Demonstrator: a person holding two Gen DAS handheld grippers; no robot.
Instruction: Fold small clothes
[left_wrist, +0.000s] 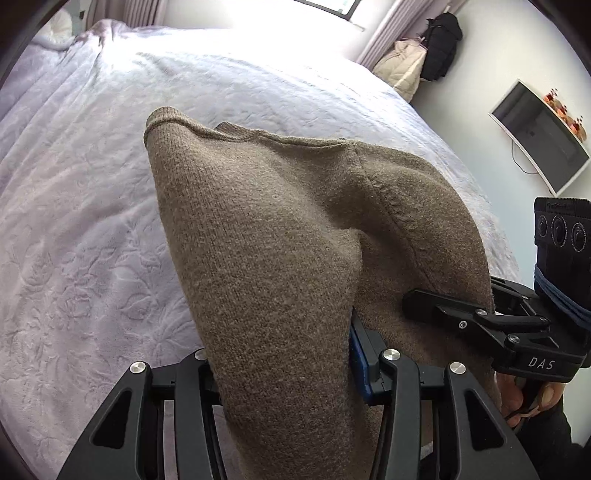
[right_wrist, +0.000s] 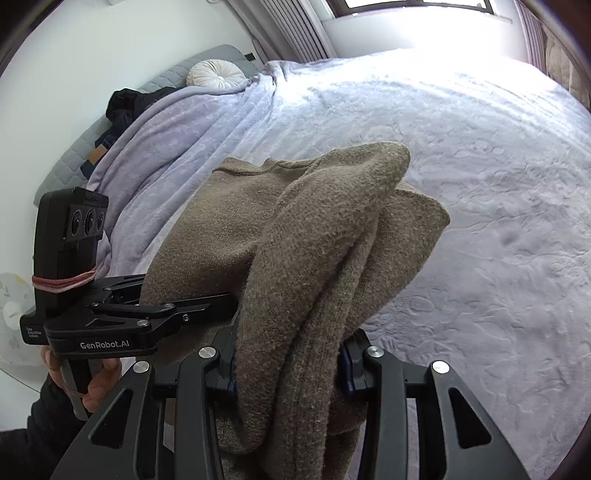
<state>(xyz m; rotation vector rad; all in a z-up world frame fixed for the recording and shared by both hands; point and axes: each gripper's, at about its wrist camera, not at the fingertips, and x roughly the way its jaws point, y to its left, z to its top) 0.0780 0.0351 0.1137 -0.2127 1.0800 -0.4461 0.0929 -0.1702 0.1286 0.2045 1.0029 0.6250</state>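
Brown sweater (left_wrist: 266, 251) clenched in left gripper (left_wrist: 284, 369) and right gripper (right_wrist: 288, 373), above lavender bedspread (left_wrist: 92, 221).

open blanket (right_wrist: 480, 184) lies ahead and right; the draped sweater (right_wrist: 303, 258) and left claw (right_wrist: 207, 306) crowd the near side.

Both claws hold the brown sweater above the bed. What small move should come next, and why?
Probably lower both claws together and lay the sweater flat on the blanket. The left claw and the right claw each pinch bunched fabric, and the sweater hangs in loose layers.
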